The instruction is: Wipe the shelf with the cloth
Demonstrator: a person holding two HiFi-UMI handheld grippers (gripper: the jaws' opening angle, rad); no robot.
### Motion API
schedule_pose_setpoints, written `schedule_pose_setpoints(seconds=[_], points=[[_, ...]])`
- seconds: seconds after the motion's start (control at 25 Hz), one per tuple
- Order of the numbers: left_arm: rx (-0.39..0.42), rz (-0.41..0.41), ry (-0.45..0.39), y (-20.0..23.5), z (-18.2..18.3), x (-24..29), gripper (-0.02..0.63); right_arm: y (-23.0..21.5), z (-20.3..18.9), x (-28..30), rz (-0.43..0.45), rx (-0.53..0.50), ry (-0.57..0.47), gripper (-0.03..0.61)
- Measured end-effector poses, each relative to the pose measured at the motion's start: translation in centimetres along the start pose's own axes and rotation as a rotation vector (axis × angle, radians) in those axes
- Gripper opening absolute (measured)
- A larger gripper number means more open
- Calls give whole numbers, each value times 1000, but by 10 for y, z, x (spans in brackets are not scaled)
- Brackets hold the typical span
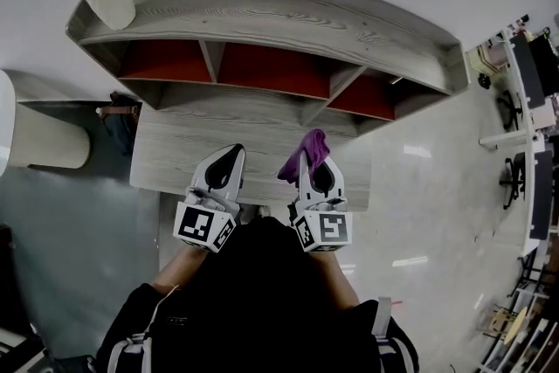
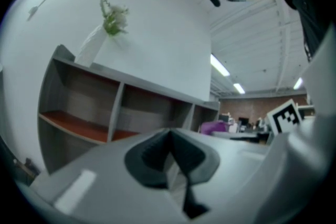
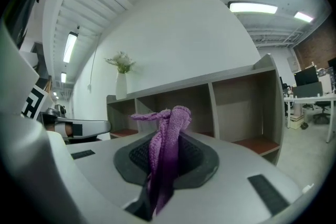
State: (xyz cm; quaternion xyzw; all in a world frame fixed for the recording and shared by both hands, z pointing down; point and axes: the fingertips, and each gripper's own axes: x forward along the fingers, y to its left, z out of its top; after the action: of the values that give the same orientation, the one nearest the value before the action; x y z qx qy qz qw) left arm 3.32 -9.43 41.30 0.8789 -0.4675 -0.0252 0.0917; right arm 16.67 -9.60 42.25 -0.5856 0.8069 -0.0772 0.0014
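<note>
In front of the shelf (image 1: pixel 262 13), the right gripper (image 1: pixel 320 163) pinches a purple cloth (image 1: pixel 306 151) in its jaws; the left gripper (image 1: pixel 231 158) holds its jaws pressed together.

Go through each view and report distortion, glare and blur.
Head view: the wide-angle lens bows the shelf into an arc, and there are pale glare patches on the floor. Left gripper view: dark rounded corners, the left gripper soft so near the lens, ceiling lights washed out. Right gripper view: the cloth is fairly sharp, the ceiling light blown white.
</note>
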Motion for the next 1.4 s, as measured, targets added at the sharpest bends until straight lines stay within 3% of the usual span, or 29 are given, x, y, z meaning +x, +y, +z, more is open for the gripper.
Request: schedule_pose_setpoints(seconds=[0.4, 1.0, 1.4], points=[[4, -115, 9, 21, 9, 50, 5, -18, 3, 48, -109, -5, 3, 50], [-11, -143, 35, 37, 4, 104, 5, -87, -23, 96, -244, -23, 92, 49], [-17, -151, 76, 46, -5, 120, 5, -106, -47, 120, -276, -22, 157, 49]])
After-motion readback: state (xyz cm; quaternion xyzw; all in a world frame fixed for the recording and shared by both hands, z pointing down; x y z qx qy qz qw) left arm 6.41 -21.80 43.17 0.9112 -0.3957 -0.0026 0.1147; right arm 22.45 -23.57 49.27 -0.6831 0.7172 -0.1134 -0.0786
